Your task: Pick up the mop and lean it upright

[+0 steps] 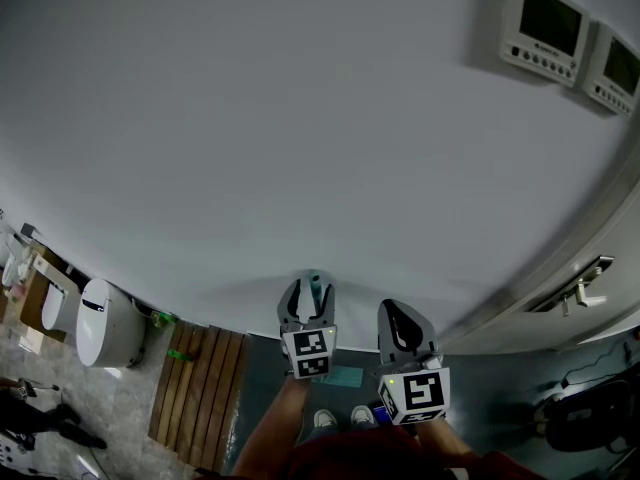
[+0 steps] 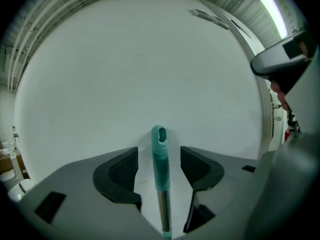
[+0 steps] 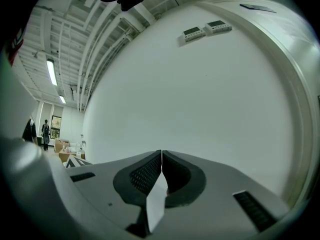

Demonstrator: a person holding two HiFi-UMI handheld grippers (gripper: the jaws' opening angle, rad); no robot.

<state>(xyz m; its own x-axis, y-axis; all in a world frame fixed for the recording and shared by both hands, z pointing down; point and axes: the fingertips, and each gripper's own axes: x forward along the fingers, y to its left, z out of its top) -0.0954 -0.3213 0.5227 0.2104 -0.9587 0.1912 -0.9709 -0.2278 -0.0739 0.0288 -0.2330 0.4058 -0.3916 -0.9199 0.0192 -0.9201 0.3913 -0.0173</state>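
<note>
The mop's teal handle tip [image 2: 159, 151] with its steel shaft stands upright against the white wall [image 2: 140, 74], between the jaws of my left gripper [image 2: 159, 160]. The jaws are open and neither pad touches the handle. In the head view the handle tip [image 1: 316, 288] shows between the left gripper's fingers [image 1: 306, 304], close to the wall. A teal pad [image 1: 345, 376] lies on the floor far below; I cannot tell if it is the mop's head. My right gripper [image 1: 402, 320] is beside the left, level, its jaws shut [image 3: 162, 156] with nothing between them.
A wooden slat mat [image 1: 200, 393] and a white toilet-like unit [image 1: 108, 333] are on the floor at left. Two wall control panels [image 1: 560, 28] hang at upper right. A door with a lever handle [image 1: 580, 288] is at right. The person's shoes [image 1: 340, 418] are below.
</note>
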